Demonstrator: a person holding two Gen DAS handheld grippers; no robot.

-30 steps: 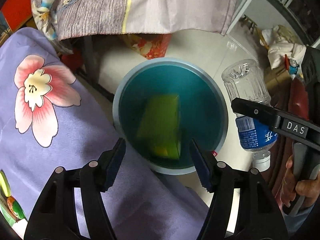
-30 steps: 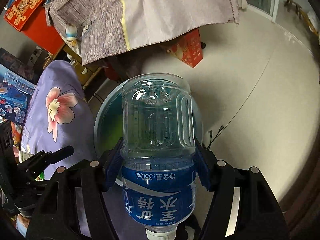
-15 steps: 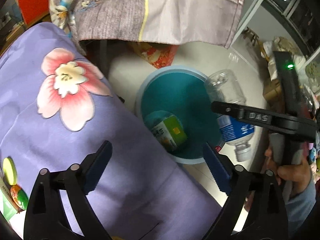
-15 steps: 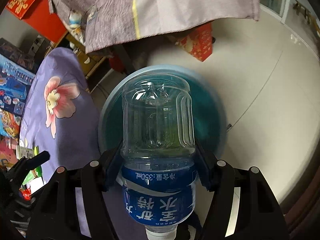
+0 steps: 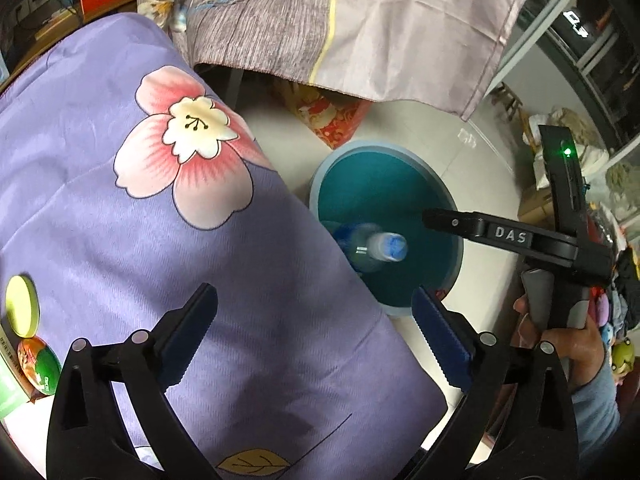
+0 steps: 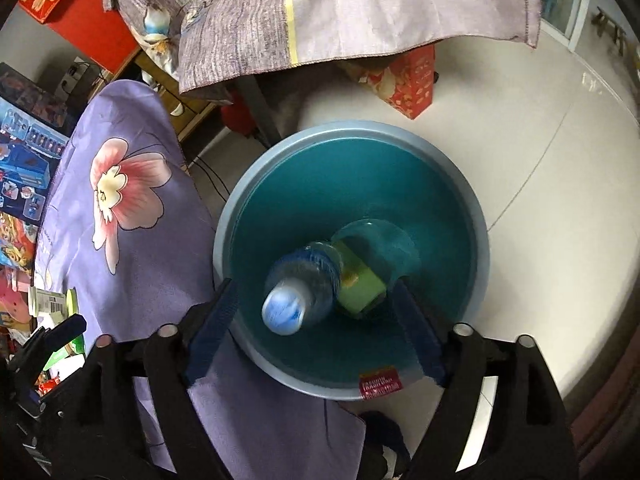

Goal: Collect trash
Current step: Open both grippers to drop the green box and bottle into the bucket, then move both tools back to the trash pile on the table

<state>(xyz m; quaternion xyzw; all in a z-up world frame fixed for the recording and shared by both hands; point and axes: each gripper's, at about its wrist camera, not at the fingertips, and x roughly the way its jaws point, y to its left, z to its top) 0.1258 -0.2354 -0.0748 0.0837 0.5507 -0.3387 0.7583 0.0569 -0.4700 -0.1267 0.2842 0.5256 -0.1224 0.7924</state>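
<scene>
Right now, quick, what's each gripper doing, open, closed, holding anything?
Left gripper: open, holding nothing, over the purple cloth.
Right gripper: open, empty, above the blue bin; the water bottle is inside the bin.

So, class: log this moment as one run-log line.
right gripper: open, empty | bottle: in bin, on green carton | left gripper: open, over cloth

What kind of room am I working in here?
Probably a lived-in home room: a floral purple tablecloth, a teal trash bin on tiled floor, and toy boxes stacked alongside.
</scene>
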